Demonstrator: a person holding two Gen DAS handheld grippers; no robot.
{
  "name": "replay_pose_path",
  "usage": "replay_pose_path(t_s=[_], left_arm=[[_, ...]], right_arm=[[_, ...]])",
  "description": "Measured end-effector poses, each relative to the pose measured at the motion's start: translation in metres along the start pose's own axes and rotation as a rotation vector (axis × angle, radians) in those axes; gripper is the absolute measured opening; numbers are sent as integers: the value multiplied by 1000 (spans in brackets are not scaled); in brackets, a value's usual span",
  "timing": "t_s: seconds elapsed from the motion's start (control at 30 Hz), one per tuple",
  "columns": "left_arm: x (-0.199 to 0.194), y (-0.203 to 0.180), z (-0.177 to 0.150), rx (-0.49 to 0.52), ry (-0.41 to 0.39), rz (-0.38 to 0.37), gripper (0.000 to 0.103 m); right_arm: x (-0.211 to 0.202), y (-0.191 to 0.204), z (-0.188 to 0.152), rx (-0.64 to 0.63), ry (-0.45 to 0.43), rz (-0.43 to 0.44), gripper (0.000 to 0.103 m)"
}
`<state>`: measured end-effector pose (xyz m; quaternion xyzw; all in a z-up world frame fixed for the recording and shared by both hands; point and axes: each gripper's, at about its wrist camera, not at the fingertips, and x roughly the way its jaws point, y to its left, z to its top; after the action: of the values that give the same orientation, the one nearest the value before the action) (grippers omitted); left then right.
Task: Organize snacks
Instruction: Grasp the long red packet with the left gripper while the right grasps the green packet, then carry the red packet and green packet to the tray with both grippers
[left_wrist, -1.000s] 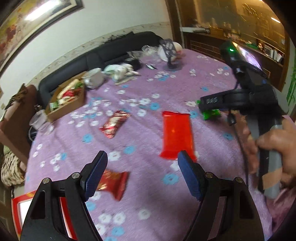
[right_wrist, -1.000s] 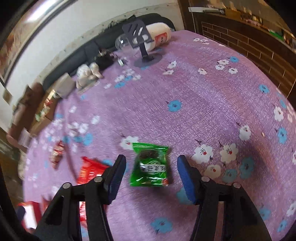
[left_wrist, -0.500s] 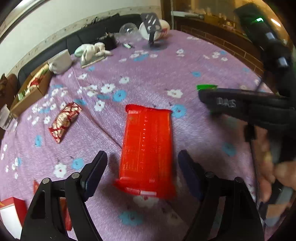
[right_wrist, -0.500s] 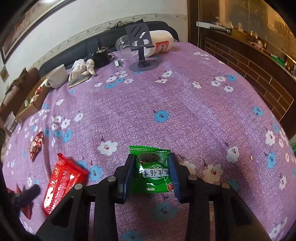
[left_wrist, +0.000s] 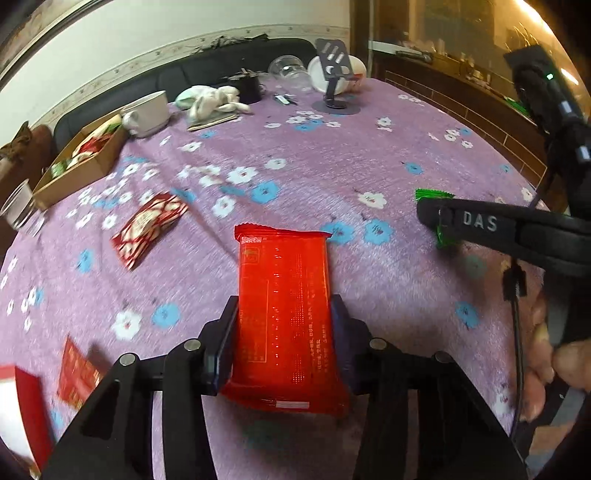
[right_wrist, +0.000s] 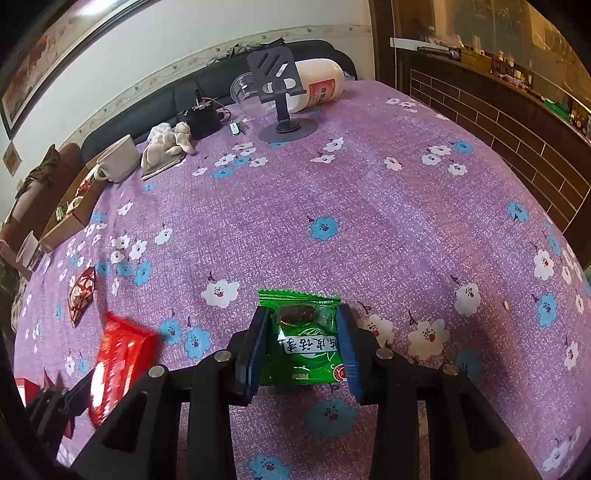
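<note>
The left claw is closing on the long red snack packet lying lengthwise between its pads on the purple tabletop. The right claw is clenched around the green snack packet.

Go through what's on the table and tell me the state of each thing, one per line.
Left tongs: closing on the red pack.
Red pack: flat on the cloth, between the pads.
Right tongs: shut on the green pack.
Green pack: gripped at both sides.
Box: open, snacks inside.
Patterned pack: lying loose.
Bottle: on its side.
Stand: upright, empty.
</note>
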<state>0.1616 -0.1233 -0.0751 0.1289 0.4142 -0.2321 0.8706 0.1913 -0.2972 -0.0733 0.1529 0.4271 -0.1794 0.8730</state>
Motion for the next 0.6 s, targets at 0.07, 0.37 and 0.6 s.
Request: replay_pose_path(t_s=[0.07,0.37,0.6], left_arm=[[-8,4,-6,-10,-5,7,44],[-52,13,-49,-27,-41,49,44],[-89,24,-77,-45,-86,73,44]], right_arm=[[0,1,0,-5,-3,-5,38],[-13,10,-17,-33,23,-22,38],[-49,19,-57,-4,30,131,38]])
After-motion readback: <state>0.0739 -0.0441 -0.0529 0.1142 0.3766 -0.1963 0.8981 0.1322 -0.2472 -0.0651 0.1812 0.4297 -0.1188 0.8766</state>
